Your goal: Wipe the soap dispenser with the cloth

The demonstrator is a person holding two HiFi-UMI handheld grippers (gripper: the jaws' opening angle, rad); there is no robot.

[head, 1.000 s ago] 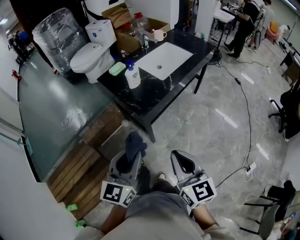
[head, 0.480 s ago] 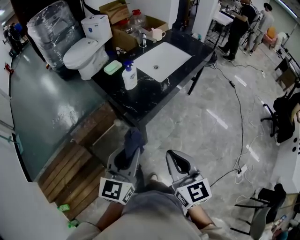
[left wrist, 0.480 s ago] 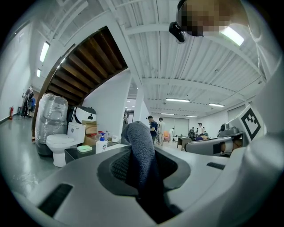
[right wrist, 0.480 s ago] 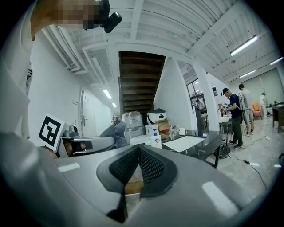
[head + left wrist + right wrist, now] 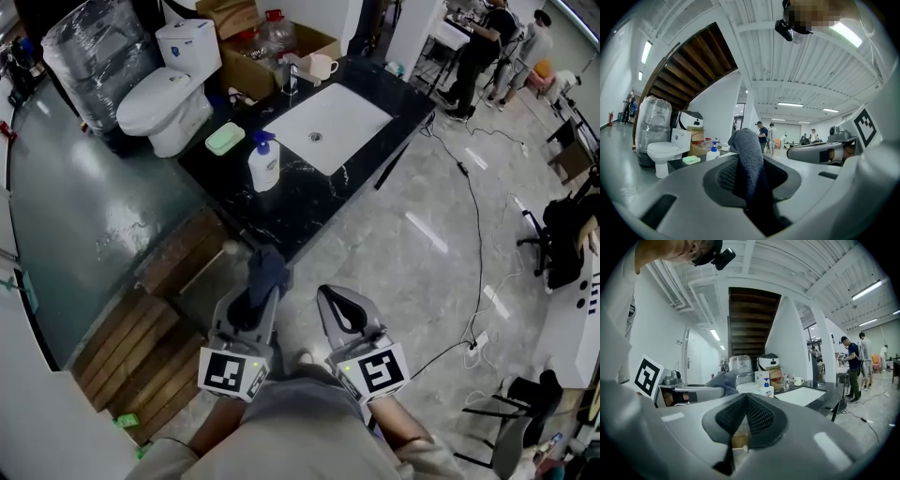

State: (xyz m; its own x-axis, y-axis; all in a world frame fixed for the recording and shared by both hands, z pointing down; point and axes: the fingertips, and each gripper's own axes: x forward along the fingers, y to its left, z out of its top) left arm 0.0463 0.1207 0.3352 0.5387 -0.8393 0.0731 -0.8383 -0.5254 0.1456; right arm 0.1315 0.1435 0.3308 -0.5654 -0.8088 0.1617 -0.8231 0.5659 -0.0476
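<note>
**A:** Entry one: what has changed over the last second?
**B:** An approach. The black counter (image 5: 281, 211) carrying the soap dispenser (image 5: 264, 164) sits nearer in the head view than it did. Both grippers have advanced toward it. Nothing touches it yet.

**A:** Entry two: the left gripper (image 5: 260, 298)?
**B:** Its jaws are clamped on the dark blue cloth (image 5: 267, 269), which stands up out of them in a rounded fold. The grip is the same as a second ago.

**A:** Entry three: the right gripper (image 5: 337, 307)?
**B:** Its jaws are together with the pads meeting, and it holds nothing. It sits just right of the left gripper.

**A:** Where is the dispenser?
**B:** It stands upright on the left part of the counter, pump on top. The green soap dish (image 5: 225, 139) is to its far left and the white sink (image 5: 328, 112) to its right. It is well apart from the cloth, on the far side of it.

**A:** What does this mean for the task?
**B:** As a judgement, this is the carry-in stage and wiping has not begun. The cloth must first reach the bottle. The empty right gripper could steady it.

**A:** Last entry: what is hidden or unclear?
**B:** The dispenser's label is too small to read, and its far side is hidden. The cloth's lower end is buried in the jaws. The hands are covered by the marker cubes and clothing. There is a brownish patch behind the gap in the right jaws, and I cannot tell what it is.
</note>
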